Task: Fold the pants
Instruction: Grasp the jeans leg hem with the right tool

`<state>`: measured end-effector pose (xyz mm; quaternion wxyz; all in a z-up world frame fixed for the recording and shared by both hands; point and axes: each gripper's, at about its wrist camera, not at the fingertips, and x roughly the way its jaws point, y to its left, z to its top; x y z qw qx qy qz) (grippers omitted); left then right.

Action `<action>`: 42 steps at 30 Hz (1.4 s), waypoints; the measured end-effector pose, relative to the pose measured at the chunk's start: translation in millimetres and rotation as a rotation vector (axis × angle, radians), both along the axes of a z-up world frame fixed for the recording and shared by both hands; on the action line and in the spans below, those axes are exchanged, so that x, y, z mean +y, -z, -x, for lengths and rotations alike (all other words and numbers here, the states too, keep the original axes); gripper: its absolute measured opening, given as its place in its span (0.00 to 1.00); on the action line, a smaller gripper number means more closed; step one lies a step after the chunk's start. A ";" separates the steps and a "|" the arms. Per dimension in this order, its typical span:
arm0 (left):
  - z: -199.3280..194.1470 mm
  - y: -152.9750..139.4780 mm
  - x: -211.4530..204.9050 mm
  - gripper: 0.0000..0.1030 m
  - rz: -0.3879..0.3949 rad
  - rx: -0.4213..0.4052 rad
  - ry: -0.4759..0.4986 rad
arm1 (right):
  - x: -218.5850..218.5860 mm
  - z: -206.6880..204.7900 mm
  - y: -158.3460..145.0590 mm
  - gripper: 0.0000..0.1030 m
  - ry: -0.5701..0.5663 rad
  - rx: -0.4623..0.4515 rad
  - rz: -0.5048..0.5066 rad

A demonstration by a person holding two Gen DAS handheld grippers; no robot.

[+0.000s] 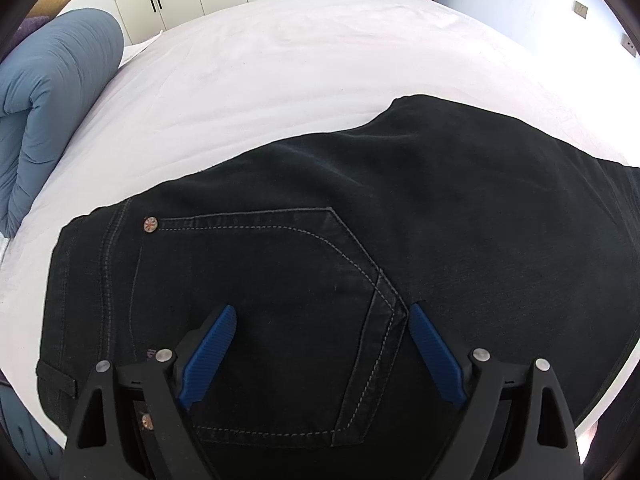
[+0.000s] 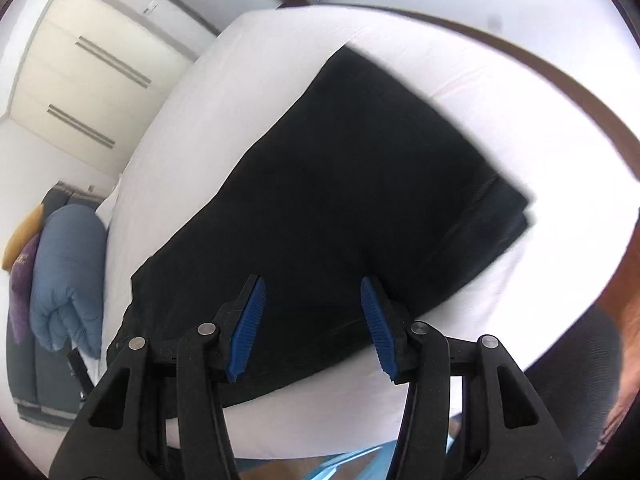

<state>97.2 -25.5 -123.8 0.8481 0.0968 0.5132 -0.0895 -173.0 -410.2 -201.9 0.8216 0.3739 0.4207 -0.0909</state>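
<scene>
Lying folded on a white bed point(image 1: 248, 80), black pants point(image 1: 360, 208) sit beneath the left gripper point(image 1: 322, 312), jaws wide, and the right gripper point(image 2: 312, 286), jaws half-spread, both empty.

Both grippers have black frames with silver rivets and ribbed blue fingers point(image 1: 212, 354).

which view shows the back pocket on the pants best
The left wrist view. There the back pocket fills the lower middle, sharp, with its stitching and a rivet clear on the black pants. In the right wrist view the pants are a blurred dark shape; no pocket can be made out.
</scene>
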 end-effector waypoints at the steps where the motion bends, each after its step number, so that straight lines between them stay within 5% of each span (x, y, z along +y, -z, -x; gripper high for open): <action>1: 2.1 -3.6 -2.3 0.84 -0.009 -0.004 0.000 | -14.4 12.7 -4.9 0.48 0.060 -0.006 0.009; 5: 15.4 -20.4 -22.3 0.83 -0.029 -0.043 0.043 | -61.5 67.3 -15.7 0.48 0.235 -0.074 -0.054; 10: 20.4 -26.2 -67.1 0.83 0.030 -0.029 0.098 | -89.1 105.4 1.2 0.48 0.301 -0.149 -0.263; 19: 24.6 -11.8 -131.3 0.83 0.049 0.024 0.183 | -92.1 60.1 40.6 0.48 0.335 -0.179 -0.435; 35: 14.7 5.5 -135.0 0.89 0.067 0.074 0.161 | -84.4 17.1 62.0 0.47 0.442 -0.329 -0.573; 42: 26.1 11.4 -145.2 0.90 0.068 0.069 0.158 | -81.2 -18.4 65.6 0.15 0.418 -0.310 -0.558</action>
